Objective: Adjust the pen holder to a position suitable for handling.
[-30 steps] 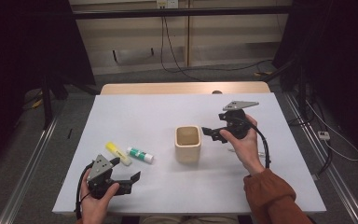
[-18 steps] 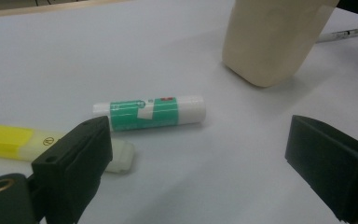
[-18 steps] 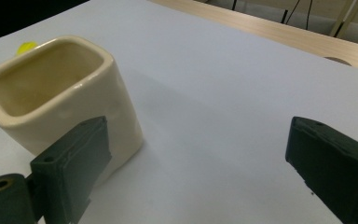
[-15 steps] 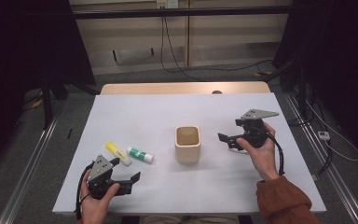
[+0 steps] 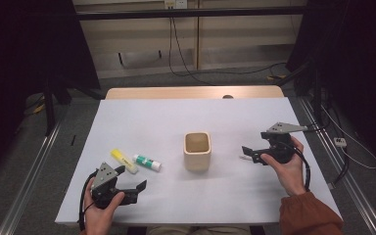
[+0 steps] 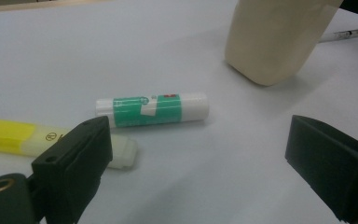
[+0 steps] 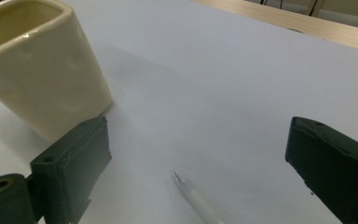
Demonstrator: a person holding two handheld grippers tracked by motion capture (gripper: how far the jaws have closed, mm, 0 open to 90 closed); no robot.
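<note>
A cream square cup (image 5: 197, 149) stands upright mid-table. Left of it lie a green-and-white glue stick (image 5: 147, 162) and a yellow highlighter (image 5: 124, 161). My left gripper (image 5: 131, 178) rests near the front edge, open and empty; in the left gripper view the glue stick (image 6: 152, 108) and highlighter (image 6: 9, 137) lie just beyond its jaws, with the cup (image 6: 277, 37) farther right. My right gripper (image 5: 249, 154) is open, right of the cup, low over the table. A white pen (image 7: 198, 200) lies on the table between its jaws, pointing toward the cup (image 7: 42, 65).
The white table (image 5: 176, 112) has a wooden strip along its far edge. Cables and dark stands lie on the floor behind and to both sides. The pen (image 6: 342, 34) is also seen past the cup in the left gripper view.
My right gripper has moved right, away from the cup's side, and down toward the table near the pen. The left gripper has stayed where it was.
</note>
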